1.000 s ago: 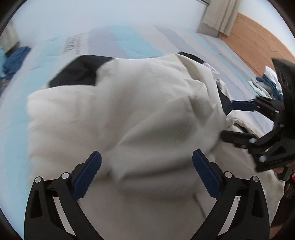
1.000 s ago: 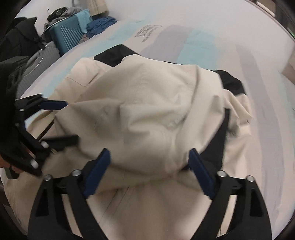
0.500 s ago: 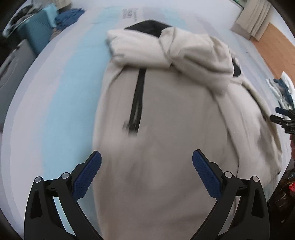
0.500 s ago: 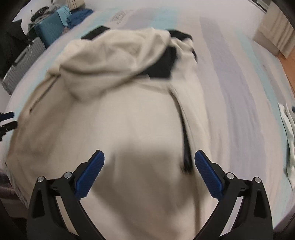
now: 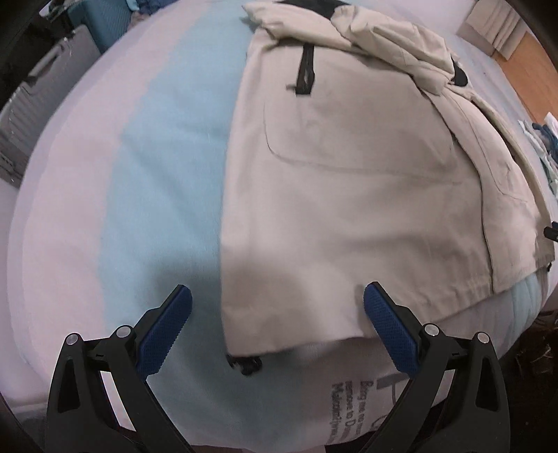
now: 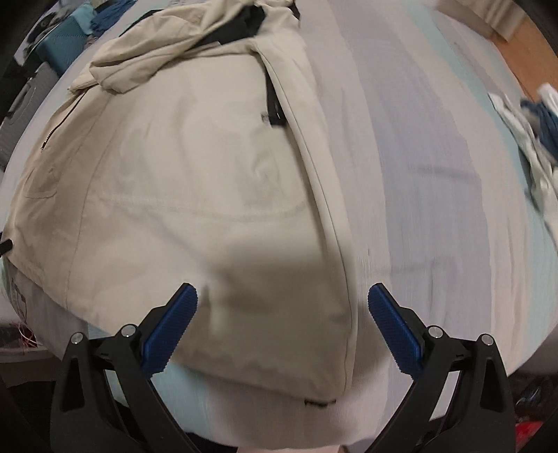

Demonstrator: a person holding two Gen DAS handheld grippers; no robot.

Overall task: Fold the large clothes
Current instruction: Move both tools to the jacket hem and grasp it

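**Operator:** The beige jacket (image 5: pixel 348 181) now lies flat on the bed (image 5: pixel 157 146), hem at the near edge, its long axis running from that edge toward the far end. A second ago the hood was bunched up under my tools; now it sits piled at the collar end (image 6: pixel 146 62), farthest from me, and both tools have come back to the hem.

**Observer:** So the top fold is in?

**Operator:** I'd judge so: hood and upper part are laid over the body, black lining (image 6: pixel 244 24) showing at the far end. What remains, I think, is folding the hem end up or bringing the sides in.

**Observer:** And the tools?

**Operator:** The left tool (image 5: pixel 277 313) is spread wide and holds nothing; the jacket's near left hem corner lies below, between its fingers, but the pads are clear of it. The right tool (image 6: pixel 282 313) is also at full spread and empty, over the near right corner, where the side edge (image 6: pixel 324 195) runs away from me.

**Observer:** Anything else around?

**Operator:** A black drawcord toggle (image 5: pixel 244 364) pokes out below the hem. Suitcases (image 5: pixel 42 97) stand beyond the bed's left edge, and loose clothes (image 6: pixel 530 139) lie near its right edge, well apart from the jacket.
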